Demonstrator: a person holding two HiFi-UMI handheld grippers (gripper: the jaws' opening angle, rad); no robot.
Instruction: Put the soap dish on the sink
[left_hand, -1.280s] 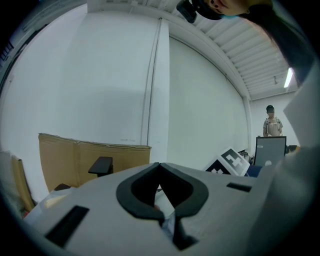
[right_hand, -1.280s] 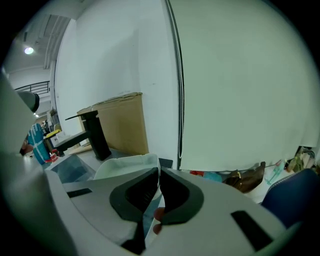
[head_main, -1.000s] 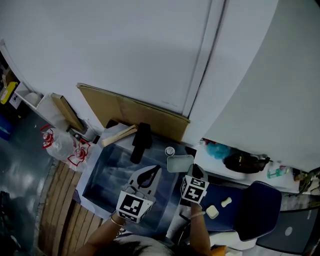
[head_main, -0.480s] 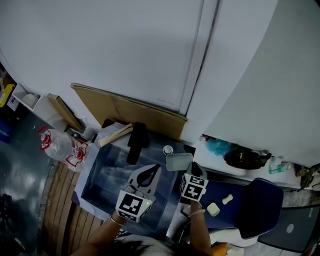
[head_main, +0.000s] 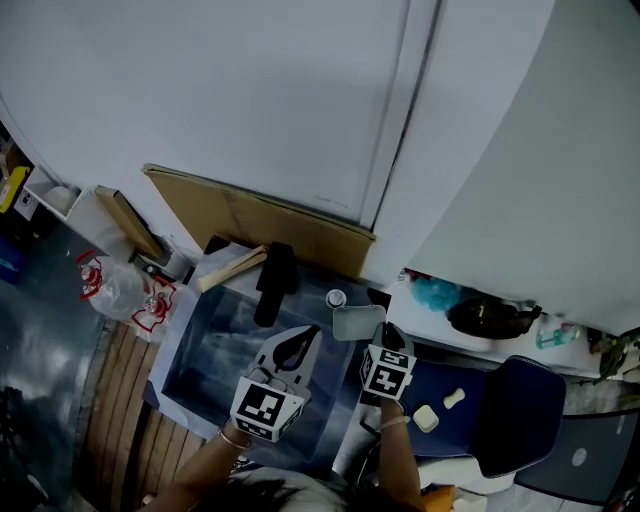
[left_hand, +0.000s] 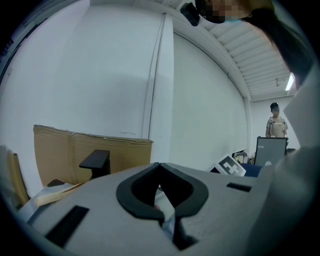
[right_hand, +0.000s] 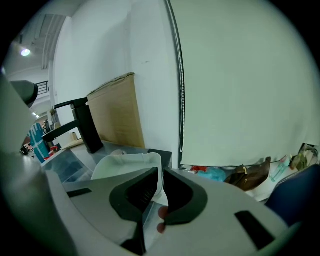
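Note:
A pale rectangular soap dish (head_main: 358, 322) hangs over the right rim of the steel sink (head_main: 215, 345), just right of the black faucet (head_main: 272, 280). My right gripper (head_main: 384, 338) is shut on the dish's near edge. In the right gripper view the dish (right_hand: 125, 162) juts forward from that gripper (right_hand: 161, 181), with the faucet (right_hand: 82, 125) further left. My left gripper (head_main: 298, 342) hovers over the basin, left of the dish. Its tips meet in the left gripper view, where the left gripper (left_hand: 160, 166) holds nothing.
A cardboard sheet (head_main: 260, 220) leans on the white wall behind the sink. A small round cap (head_main: 336, 298) lies near the faucet. A blue chair (head_main: 500, 410) with pale soap pieces (head_main: 425, 420) stands at right. A plastic bag (head_main: 125, 290) lies left.
The head view shifted slightly a second ago. Both grippers and the held dish keep almost the same places.

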